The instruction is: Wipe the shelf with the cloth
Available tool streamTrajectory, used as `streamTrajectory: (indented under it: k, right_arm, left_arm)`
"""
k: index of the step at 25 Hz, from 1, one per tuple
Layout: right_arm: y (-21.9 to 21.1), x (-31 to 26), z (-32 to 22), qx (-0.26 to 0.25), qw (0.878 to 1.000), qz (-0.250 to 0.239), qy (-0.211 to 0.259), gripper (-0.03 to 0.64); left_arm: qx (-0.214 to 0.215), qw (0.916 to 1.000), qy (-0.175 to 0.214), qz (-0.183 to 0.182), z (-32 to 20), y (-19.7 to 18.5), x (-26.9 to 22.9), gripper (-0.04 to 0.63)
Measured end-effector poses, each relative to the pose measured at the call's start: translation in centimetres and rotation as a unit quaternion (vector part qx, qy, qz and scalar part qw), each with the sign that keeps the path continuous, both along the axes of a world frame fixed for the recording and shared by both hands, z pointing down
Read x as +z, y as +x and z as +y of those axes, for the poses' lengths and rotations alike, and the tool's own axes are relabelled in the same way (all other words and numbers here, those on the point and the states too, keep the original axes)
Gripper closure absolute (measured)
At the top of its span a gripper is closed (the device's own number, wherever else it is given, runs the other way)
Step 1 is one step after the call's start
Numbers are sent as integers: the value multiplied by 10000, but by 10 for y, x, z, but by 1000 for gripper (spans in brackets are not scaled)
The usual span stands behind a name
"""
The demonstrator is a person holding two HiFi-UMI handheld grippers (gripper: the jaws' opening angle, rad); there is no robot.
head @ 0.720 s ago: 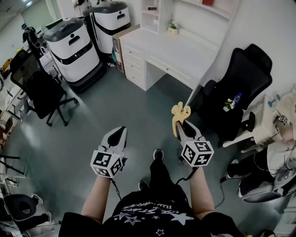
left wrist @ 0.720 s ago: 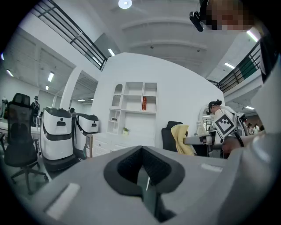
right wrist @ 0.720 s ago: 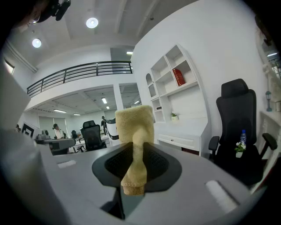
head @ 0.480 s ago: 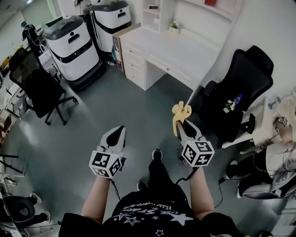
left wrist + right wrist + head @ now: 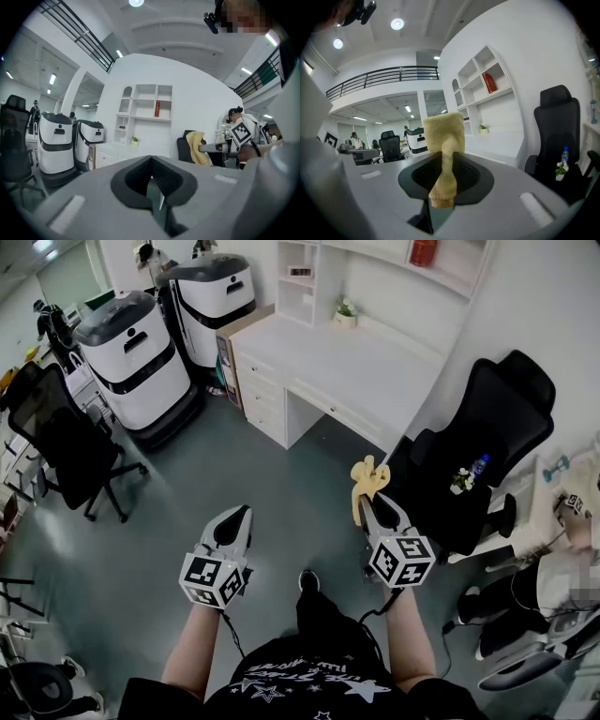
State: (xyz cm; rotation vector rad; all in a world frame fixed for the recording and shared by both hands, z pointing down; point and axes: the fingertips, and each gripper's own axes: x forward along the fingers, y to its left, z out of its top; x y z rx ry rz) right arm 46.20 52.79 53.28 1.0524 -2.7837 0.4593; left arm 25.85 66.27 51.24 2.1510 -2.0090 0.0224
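Note:
A yellow cloth [image 5: 364, 482] sticks up out of my right gripper [image 5: 373, 505], whose jaws are shut on it. In the right gripper view the cloth [image 5: 445, 145] is pinched between the dark pads and flares out above them. My left gripper [image 5: 232, 524] is shut and holds nothing; its jaws meet in the left gripper view [image 5: 151, 174]. The white shelf unit [image 5: 394, 259] stands on the wall above a white desk [image 5: 347, 348], well ahead of both grippers. In the right gripper view the shelf [image 5: 480, 89] carries a red item [image 5: 488, 82].
A black office chair [image 5: 478, 437] stands right of the cloth. Two white robot units [image 5: 136, 348] stand at the back left, with another black chair [image 5: 70, 446] beside them. A small plant [image 5: 346, 311] sits on the desk. A seated person [image 5: 553, 568] is at the right edge.
The view has shifted forward toward the desk and shelf. Both grippers sit slightly lower in the picture. The cloth stays in the right gripper.

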Motion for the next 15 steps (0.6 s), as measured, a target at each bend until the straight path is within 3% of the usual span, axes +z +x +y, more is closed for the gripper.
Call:
streamTrajectory:
  k: [3, 9, 15]
  right_arm:
    - [-14, -6, -57, 64, 9999, -44, 137, 515]
    - [-40, -12, -181, 69, 9998, -199, -40, 515]
    - [-66, -18, -271, 169, 9996, -227, 13, 514]
  left_arm:
    - [47, 10000, 34, -75, -56, -20, -4, 595]
    - [-42, 10000, 38, 2, -173, -54, -15, 595]
    - [-26, 9999, 93, -72, -264, -91, -19, 595]
